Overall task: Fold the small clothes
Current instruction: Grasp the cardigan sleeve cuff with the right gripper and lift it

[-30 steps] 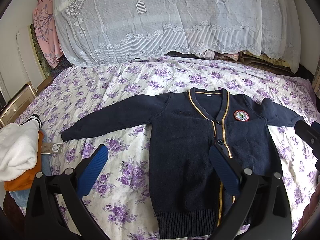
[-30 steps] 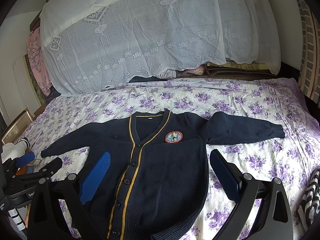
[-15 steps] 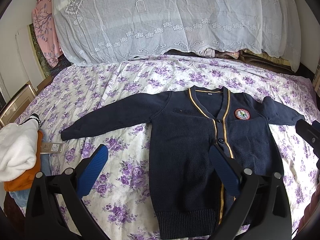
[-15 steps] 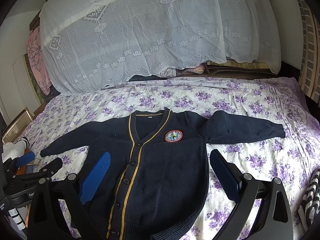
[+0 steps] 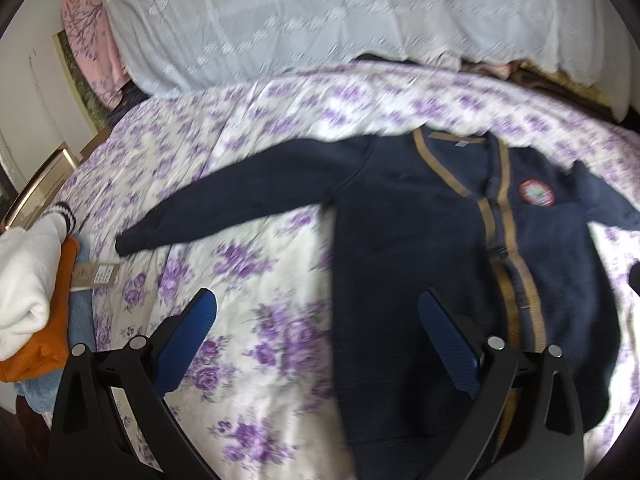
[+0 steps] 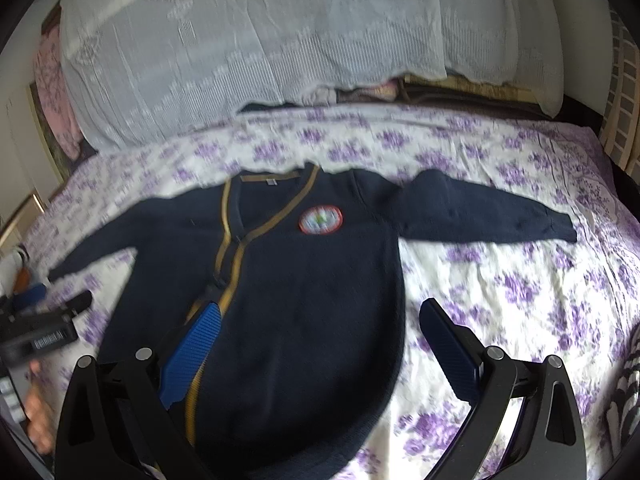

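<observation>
A small navy cardigan with gold trim and a round red badge lies flat, face up, on the purple-flowered bedsheet, both sleeves spread out. My left gripper hovers open above the cardigan's left edge and lower body, holding nothing. In the right wrist view the same cardigan fills the middle, its right sleeve stretched toward the bed's edge. My right gripper is open over the cardigan's lower right side, empty. The left gripper's body and a hand show at the far left.
A stack of folded clothes, white over orange, sits at the bed's left edge beside a paper tag. A white lace cover drapes a pile at the bed's head. Striped fabric lies at the right edge.
Both grippers have moved forward and lower toward the cardigan, which now looks larger and blurred. The cardigan itself has not shifted; both jaws remain open.
</observation>
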{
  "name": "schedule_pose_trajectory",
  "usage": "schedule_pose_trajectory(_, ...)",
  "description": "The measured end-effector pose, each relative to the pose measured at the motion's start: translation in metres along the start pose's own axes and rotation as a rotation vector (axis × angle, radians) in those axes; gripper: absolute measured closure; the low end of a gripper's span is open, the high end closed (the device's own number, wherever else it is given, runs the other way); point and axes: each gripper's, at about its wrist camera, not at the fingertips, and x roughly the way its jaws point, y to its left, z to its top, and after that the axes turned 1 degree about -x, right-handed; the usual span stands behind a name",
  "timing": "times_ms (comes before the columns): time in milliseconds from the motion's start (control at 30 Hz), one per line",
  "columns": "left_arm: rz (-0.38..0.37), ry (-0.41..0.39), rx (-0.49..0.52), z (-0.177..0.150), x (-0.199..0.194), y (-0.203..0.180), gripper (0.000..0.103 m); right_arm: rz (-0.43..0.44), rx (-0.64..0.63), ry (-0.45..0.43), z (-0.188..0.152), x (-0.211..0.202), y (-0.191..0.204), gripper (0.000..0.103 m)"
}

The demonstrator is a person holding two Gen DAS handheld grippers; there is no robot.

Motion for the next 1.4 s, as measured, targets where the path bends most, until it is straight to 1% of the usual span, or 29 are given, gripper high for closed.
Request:
schedule_pose_trajectory(67, 0.026, 0.031, 0.006, -0.005, 0.014, 0.005, 0.004, -0.045, -0.010, 0.052, -0.013, 0.011, -0.009, 0.003)
schedule_pose_trajectory(133, 0.045, 0.079, 0.015, -0.014, 0.031, 0.011, 0.004, -0.097, 0.000, 0.116, -0.031, 0.024, -0.026, 0.003)
schedule_pose_trajectory(200, 0.049, 0.129, 0.021, -0.026, 0.047, 0.016, 0.004, -0.134, 0.019, 0.172, -0.047, 0.032, -0.042, 0.003)
schedule_pose_trajectory(267, 0.048, 0.156, 0.028, -0.033, 0.055, 0.018, 0.004, -0.157, 0.045, 0.224, -0.065, 0.033, -0.063, 0.003)
schedule_pose_trajectory(333, 0.029, 0.166, 0.035, -0.044, 0.058, 0.021, 0.004, -0.141, 0.060, 0.234, -0.076, 0.026, -0.077, 0.003)
schedule_pose_trajectory(400, 0.022, 0.160, 0.040, -0.045, 0.054, 0.020, 0.004, -0.133, 0.058, 0.234, -0.081, 0.016, -0.084, 0.003)
schedule_pose_trajectory(433, 0.020, 0.158, 0.044, -0.044, 0.052, 0.020, 0.004, -0.165, 0.049, 0.235, -0.081, 0.012, -0.083, 0.004)
schedule_pose_trajectory(467, 0.010, 0.146, 0.049, -0.043, 0.045, 0.018, 0.004, -0.230, 0.030, 0.219, -0.080, 0.007, -0.081, 0.004)
schedule_pose_trajectory(500, -0.005, 0.136, 0.052, -0.042, 0.041, 0.017, 0.004, -0.238, 0.018, 0.189, -0.075, 0.000, -0.077, 0.004)
schedule_pose_trajectory(567, -0.065, 0.109, 0.076, -0.039, 0.029, 0.006, 0.004, -0.174, 0.012, 0.138, -0.067, -0.010, -0.068, 0.004)
schedule_pose_trajectory(633, -0.085, 0.097, 0.113, -0.038, 0.024, -0.005, 0.004, -0.132, -0.017, 0.118, -0.061, -0.009, -0.053, 0.004)
schedule_pose_trajectory(700, -0.068, 0.099, 0.174, -0.042, 0.028, -0.021, 0.004, -0.077, -0.043, 0.160, -0.060, 0.004, -0.039, 0.004)
schedule_pose_trajectory(767, -0.026, 0.144, 0.215, -0.048, 0.041, -0.030, 0.004, -0.017, -0.033, 0.251, -0.068, 0.027, -0.033, 0.004)
schedule_pose_trajectory(800, -0.033, 0.160, 0.206, -0.048, 0.046, -0.028, 0.004, -0.004, -0.018, 0.274, -0.069, 0.034, -0.035, 0.005)
schedule_pose_trajectory(833, -0.049, 0.160, 0.191, -0.046, 0.045, -0.024, 0.004, 0.017, 0.009, 0.272, -0.070, 0.036, -0.040, 0.006)
schedule_pose_trajectory(867, -0.059, 0.161, 0.179, -0.042, 0.044, -0.021, 0.004, 0.047, 0.055, 0.240, -0.064, 0.033, -0.050, 0.010)
schedule_pose_trajectory(900, -0.059, 0.142, 0.159, -0.034, 0.041, -0.016, 0.004, 0.071, 0.098, 0.216, -0.058, 0.028, -0.059, 0.011)
schedule_pose_trajectory(1067, -0.048, 0.065, 0.104, 0.013, 0.028, -0.009, 0.004, 0.283, 0.532, -0.028, -0.005, 0.009, -0.150, 0.011)
schedule_pose_trajectory(1133, -0.023, 0.028, 0.072, 0.039, 0.020, -0.007, 0.004, 0.322, 0.630, -0.080, 0.017, 0.004, -0.174, 0.013)
schedule_pose_trajectory(1167, -0.016, 0.013, 0.051, 0.052, 0.015, -0.005, 0.004, 0.329, 0.650, -0.099, 0.029, 0.002, -0.182, 0.013)
schedule_pose_trajectory(1200, -0.016, -0.003, 0.020, 0.070, 0.010, -0.002, 0.004, 0.329, 0.654, -0.117, 0.039, 0.000, -0.189, 0.013)
schedule_pose_trajectory(1233, -0.021, -0.011, 0.003, 0.085, 0.008, 0.000, 0.004, 0.308, 0.648, -0.134, 0.054, 0.002, -0.201, 0.013)
schedule_pose_trajectory(1267, -0.031, -0.018, -0.014, 0.104, 0.005, 0.004, 0.004, 0.260, 0.646, -0.139, 0.064, 0.005, -0.210, 0.013)
schedule_pose_trajectory(1333, -0.030, -0.032, -0.040, 0.127, 0.004, 0.008, 0.004, 0.145, 0.683, -0.129, 0.072, 0.016, -0.235, 0.013)
schedule_pose_trajectory(1400, -0.023, -0.050, -0.046, 0.147, 0.004, 0.006, 0.004, 0.082, 0.700, -0.107, 0.072, 0.028, -0.249, 0.015)
